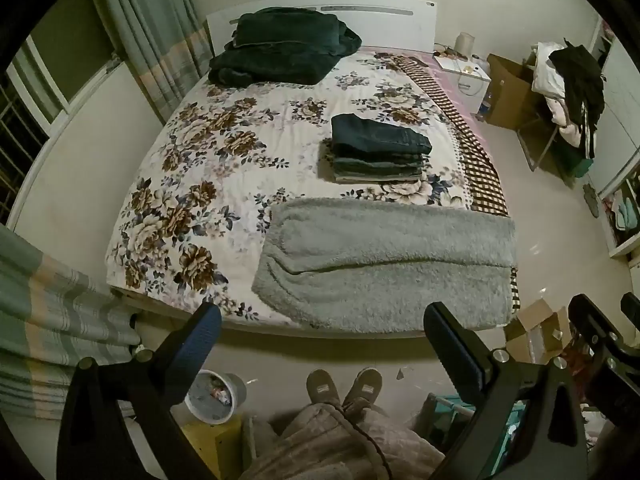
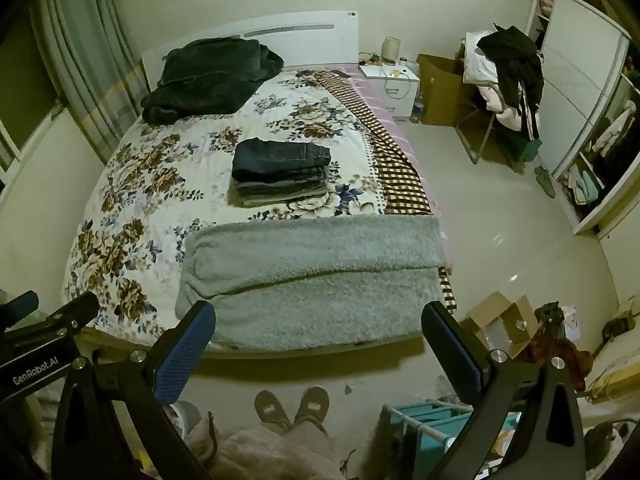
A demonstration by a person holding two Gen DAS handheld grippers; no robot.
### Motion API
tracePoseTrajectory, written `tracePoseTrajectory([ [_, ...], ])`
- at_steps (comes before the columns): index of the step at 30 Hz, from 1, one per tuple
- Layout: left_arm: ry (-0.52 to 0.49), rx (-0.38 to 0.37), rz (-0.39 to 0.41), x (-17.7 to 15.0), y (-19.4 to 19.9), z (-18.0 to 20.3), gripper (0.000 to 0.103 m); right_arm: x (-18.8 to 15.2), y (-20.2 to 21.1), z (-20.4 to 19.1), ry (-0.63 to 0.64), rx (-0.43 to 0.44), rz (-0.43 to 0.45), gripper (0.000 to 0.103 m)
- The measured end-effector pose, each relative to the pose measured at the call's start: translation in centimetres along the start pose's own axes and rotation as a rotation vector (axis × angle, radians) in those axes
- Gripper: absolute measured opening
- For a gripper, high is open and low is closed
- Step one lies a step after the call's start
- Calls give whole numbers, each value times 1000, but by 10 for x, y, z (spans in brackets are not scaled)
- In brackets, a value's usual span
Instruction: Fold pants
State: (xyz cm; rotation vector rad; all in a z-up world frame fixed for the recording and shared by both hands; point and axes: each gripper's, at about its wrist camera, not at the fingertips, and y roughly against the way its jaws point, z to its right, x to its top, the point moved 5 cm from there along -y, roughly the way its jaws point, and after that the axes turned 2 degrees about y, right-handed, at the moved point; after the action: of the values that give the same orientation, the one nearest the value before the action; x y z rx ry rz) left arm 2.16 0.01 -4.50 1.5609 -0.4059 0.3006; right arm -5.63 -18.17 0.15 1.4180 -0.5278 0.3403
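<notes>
Both grippers wide apart and empty, left gripper [image 1: 322, 330], right gripper [image 2: 318, 326], grey fleece pants [image 1: 384, 264] folded at the bed [image 1: 168, 184] foot, 12 o'clock, just beyond both, untouched

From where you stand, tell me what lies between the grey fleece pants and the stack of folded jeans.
Only bare floral bedspread separates the grey fleece pants from the stack of folded jeans; nothing sits between them. Both wrist views show it.
</notes>
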Motion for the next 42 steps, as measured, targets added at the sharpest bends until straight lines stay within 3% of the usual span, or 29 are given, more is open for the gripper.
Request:
tracePoseTrajectory([
  [42, 3, 15, -10, -3, -6, -5, 103, -5, -13, -14, 11, 8, -15, 103],
])
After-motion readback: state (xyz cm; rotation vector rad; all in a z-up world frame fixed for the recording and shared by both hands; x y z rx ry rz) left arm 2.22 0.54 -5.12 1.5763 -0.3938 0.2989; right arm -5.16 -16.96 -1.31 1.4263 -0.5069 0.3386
